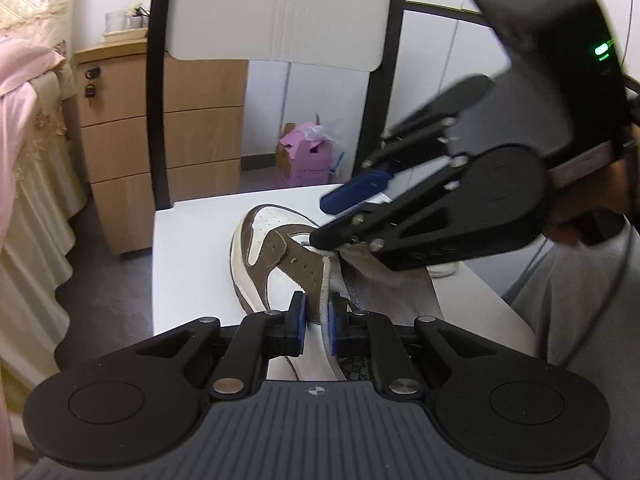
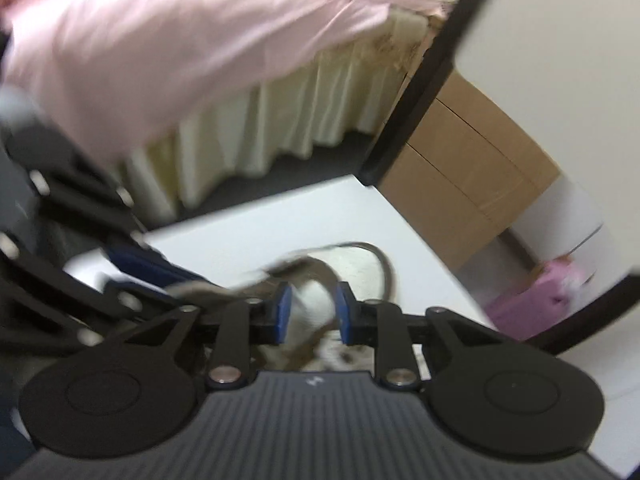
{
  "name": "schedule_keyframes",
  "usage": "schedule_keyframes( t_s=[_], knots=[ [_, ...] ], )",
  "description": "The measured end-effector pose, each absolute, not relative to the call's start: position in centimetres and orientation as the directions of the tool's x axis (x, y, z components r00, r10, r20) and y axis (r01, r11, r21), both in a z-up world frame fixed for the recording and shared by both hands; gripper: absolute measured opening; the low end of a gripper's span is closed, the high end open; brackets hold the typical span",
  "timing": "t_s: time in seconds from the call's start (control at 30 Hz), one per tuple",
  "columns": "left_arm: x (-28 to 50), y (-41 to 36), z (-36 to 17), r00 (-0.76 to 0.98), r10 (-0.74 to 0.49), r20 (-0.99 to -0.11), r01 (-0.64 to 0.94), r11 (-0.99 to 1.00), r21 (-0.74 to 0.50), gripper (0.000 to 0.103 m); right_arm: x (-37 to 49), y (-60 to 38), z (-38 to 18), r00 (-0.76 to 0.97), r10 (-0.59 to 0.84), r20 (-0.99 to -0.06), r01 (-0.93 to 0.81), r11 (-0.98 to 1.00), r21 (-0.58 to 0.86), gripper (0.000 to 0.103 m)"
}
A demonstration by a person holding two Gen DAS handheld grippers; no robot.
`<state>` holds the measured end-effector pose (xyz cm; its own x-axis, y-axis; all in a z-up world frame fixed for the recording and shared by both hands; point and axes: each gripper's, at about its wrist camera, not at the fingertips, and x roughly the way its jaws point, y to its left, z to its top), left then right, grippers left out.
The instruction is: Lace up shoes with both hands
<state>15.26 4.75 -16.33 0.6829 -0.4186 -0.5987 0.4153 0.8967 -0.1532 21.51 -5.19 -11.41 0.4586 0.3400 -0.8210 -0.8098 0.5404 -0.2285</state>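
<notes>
A white and brown sneaker (image 1: pixel 260 240) lies on the white table (image 1: pixel 184 264), toe pointing away. My left gripper (image 1: pixel 316 320) is at the shoe's near side, shut on the white lace (image 1: pixel 326 280) together with the brown eyelet flap (image 1: pixel 304 268). The lace runs from an upper eyelet down between the pads. My right gripper (image 1: pixel 322 222) reaches in from the right with its jaws a little apart; its lower fingertip (image 1: pixel 320 238) is at the tongue by that eyelet. The right wrist view is blurred: the right gripper (image 2: pixel 314 312) hangs over the sneaker (image 2: pixel 352 268), with the left gripper (image 2: pixel 132 276) beside it.
A chair with a black frame and white back (image 1: pixel 276 12) stands behind the table. A wooden drawer cabinet (image 1: pixel 120 140) and a bed with a cream skirt and pink cloth (image 1: pixel 20 92) are on the left. A pink box (image 1: pixel 304 160) sits on the floor. A person's grey-trousered leg (image 1: pixel 580 312) is at right.
</notes>
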Motion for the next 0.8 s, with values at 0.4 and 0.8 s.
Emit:
schedule_keyframes(
  t_s=[0.4, 0.8],
  knots=[
    [15.9, 4.6, -16.4, 0.694, -0.399, -0.6, 0.44, 0.894, -0.086, 0.013, 22.5, -4.7, -13.5, 0.369, 0.298, -0.88, -0.853, 0.485, -0.193, 0.003],
    [17.0, 1.5, -17.2, 0.657, -0.394, -0.643, 0.527, 0.85, 0.018, 0.013, 23.1, -9.1, -10.3, 0.578, 0.39, -0.717, -0.583, 0.812, -0.029, 0.0]
  ],
)
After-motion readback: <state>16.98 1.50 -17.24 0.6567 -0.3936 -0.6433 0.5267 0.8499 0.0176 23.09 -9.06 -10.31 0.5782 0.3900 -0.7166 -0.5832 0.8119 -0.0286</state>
